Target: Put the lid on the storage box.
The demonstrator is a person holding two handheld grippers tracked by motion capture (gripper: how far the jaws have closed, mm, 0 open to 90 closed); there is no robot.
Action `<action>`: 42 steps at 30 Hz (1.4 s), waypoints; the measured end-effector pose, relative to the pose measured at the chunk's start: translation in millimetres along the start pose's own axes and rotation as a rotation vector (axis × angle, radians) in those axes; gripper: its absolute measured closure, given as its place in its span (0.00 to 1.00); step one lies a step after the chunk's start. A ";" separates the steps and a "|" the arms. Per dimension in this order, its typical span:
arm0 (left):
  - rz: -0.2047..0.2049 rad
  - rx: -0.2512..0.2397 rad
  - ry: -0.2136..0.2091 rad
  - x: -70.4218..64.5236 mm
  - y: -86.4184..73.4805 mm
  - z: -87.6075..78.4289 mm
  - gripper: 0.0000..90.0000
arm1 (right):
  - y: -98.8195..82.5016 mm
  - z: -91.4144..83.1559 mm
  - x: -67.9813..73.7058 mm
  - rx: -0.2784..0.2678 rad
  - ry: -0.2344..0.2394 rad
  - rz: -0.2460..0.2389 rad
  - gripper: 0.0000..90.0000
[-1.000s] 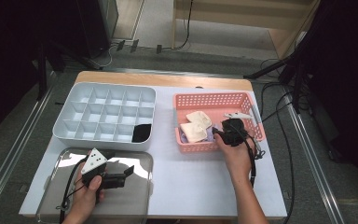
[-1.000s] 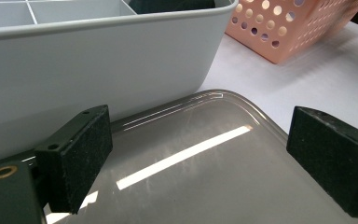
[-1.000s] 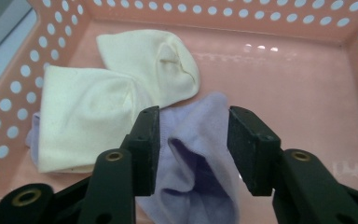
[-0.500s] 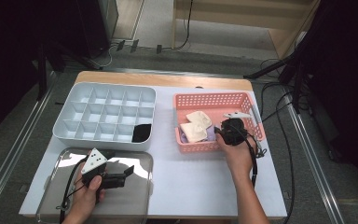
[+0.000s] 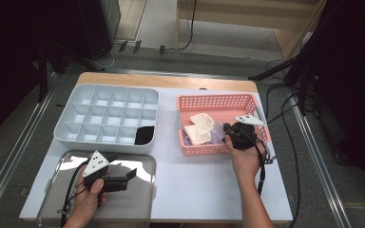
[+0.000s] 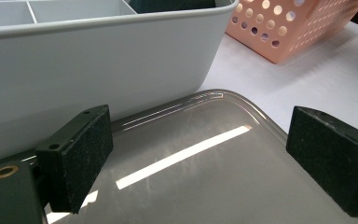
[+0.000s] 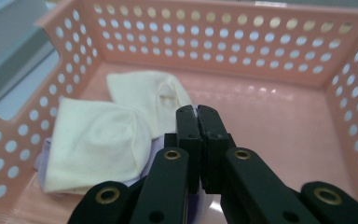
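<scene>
A pink perforated basket (image 5: 218,99) (image 7: 223,42) holds two cream folded cloths (image 5: 198,134) (image 7: 93,144) and a lavender cloth (image 5: 217,137) (image 7: 44,156) under them. My right gripper (image 5: 227,129) (image 7: 197,112) reaches into the basket just right of the cloths. Its jaws have just been closing and now meet, with only a thin pale sliver at the tips; no thing plainly shows between them. My left gripper (image 5: 133,173) (image 6: 214,144) lies low over a shiny metal tray (image 5: 138,190) (image 6: 191,186), open wide and holding nothing.
A grey compartment box (image 5: 57,130) (image 6: 98,56) stands behind the tray, with a black item (image 5: 145,135) (image 6: 172,4) in its near right cell. Cables trail off the table's right side. White tabletop lies between tray and basket.
The right gripper has edged slightly inside the basket. The left gripper, the tray and the box stay where they were.
</scene>
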State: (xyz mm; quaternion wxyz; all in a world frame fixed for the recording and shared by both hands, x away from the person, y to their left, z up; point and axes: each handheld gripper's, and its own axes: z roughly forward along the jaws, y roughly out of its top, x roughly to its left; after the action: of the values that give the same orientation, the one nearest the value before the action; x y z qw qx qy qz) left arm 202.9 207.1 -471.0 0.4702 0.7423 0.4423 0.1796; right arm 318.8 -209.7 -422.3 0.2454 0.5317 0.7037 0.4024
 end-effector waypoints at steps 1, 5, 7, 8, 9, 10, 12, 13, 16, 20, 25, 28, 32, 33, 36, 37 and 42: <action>-0.001 0.000 -0.001 -0.2 0.0 0.1 0.08 | 1.0 -3.1 0.4 -0.019 0.003 0.002 1.00; 0.000 0.000 0.001 -0.5 0.0 0.1 0.08 | 5.6 -16.1 3.0 -0.105 0.028 0.001 1.00; 0.001 0.000 0.003 -0.6 0.0 0.3 0.08 | 8.2 -21.0 5.9 -0.146 0.059 0.003 1.00; 0.001 0.000 0.006 -0.7 0.0 0.4 0.08 | 9.8 -22.1 7.8 -0.157 0.064 0.000 1.00; 0.002 0.003 0.006 -0.7 0.1 0.3 0.08 | 12.1 -21.6 10.9 -0.160 0.075 0.002 1.00; 0.002 0.002 0.007 -0.7 0.1 0.3 0.08 | 13.2 -20.6 13.2 -0.161 0.080 0.003 1.00; 0.002 0.000 0.007 -0.6 0.0 0.2 0.08 | 14.9 -16.7 19.6 -0.161 0.087 -0.011 1.00; 0.001 0.000 0.006 -0.5 -0.1 0.1 0.08 | 14.9 -14.4 23.1 -0.162 0.102 -0.011 1.00; -0.001 0.001 0.003 0.1 0.0 -0.2 0.08 | 11.9 -6.7 32.3 -0.151 0.130 -0.012 0.99; -0.001 0.000 0.000 0.5 0.0 -0.5 0.08 | 5.1 3.7 37.4 -0.098 0.125 -0.013 0.96; -0.005 -0.002 0.001 0.3 0.0 -0.1 0.08 | -1.4 13.9 32.0 -0.019 0.104 0.012 0.93; -0.003 -0.001 0.003 0.2 0.0 0.0 0.08 | -2.9 14.8 27.5 -0.007 0.091 0.026 0.92; -0.002 0.000 0.004 0.1 0.0 -0.1 0.08 | -1.9 14.6 23.0 0.005 0.080 0.045 0.88; -0.002 0.000 0.004 0.1 0.0 -0.1 0.08 | -1.4 15.0 22.0 0.008 0.078 0.051 0.87; 0.000 0.002 0.002 0.3 0.0 -0.3 0.08 | 0.7 16.4 20.6 0.022 0.070 0.059 0.83; 0.000 0.001 0.003 0.3 0.0 -0.4 0.08 | 1.2 16.6 20.7 0.027 0.065 0.063 0.81; 0.000 0.001 0.001 0.4 0.0 -0.4 0.08 | 2.4 22.2 21.0 0.038 0.053 0.070 0.72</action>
State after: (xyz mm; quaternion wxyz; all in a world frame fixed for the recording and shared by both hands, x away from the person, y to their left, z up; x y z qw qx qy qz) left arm 202.8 207.6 -470.9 0.4695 0.7424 0.4427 0.1800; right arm 330.6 -182.8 -430.9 0.2025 0.5497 0.6984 0.4112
